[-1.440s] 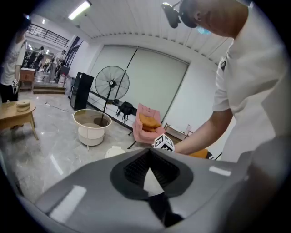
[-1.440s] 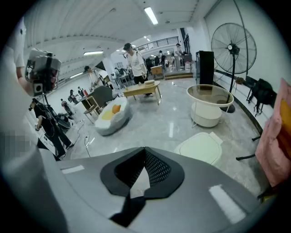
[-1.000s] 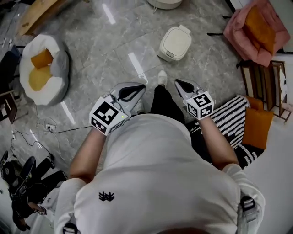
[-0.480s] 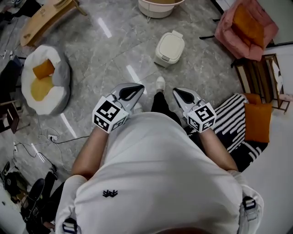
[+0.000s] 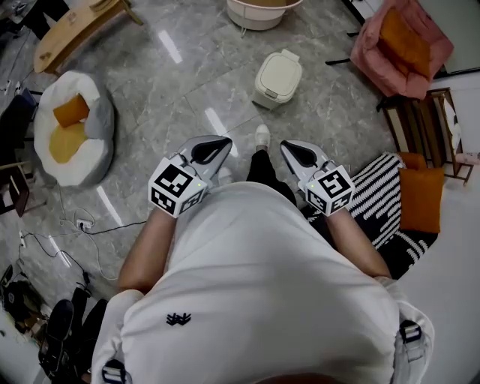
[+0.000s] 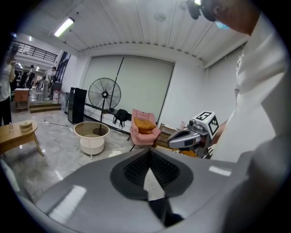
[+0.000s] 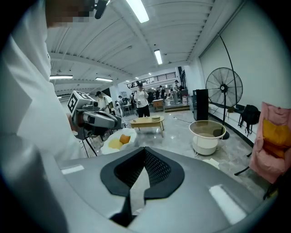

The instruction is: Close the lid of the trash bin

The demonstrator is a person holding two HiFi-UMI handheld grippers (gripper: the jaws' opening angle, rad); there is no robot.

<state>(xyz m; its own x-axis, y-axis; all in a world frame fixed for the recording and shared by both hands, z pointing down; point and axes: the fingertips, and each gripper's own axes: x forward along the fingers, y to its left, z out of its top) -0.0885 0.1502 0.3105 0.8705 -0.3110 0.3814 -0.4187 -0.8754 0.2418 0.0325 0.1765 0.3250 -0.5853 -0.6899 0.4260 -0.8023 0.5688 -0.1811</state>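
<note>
Grey marble floor (image 5: 150,112), with a white trash bin (image 5: 278,78) standing well ahead of the person.
Both forearms are held at the waist, pointing forward. The left gripper (image 5: 217,142) and right gripper (image 5: 289,147) each have their jaws pressed together on nothing, well apart from the bin.

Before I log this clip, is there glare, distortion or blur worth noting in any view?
Head view: sharp, with bright ceiling-light streaks glaring off the polished floor near the trash bin. Left gripper view: heavy fisheye bending, dark corners. Right gripper view: same fisheye, a ceiling light blown out, mosaic patch top left.
</note>
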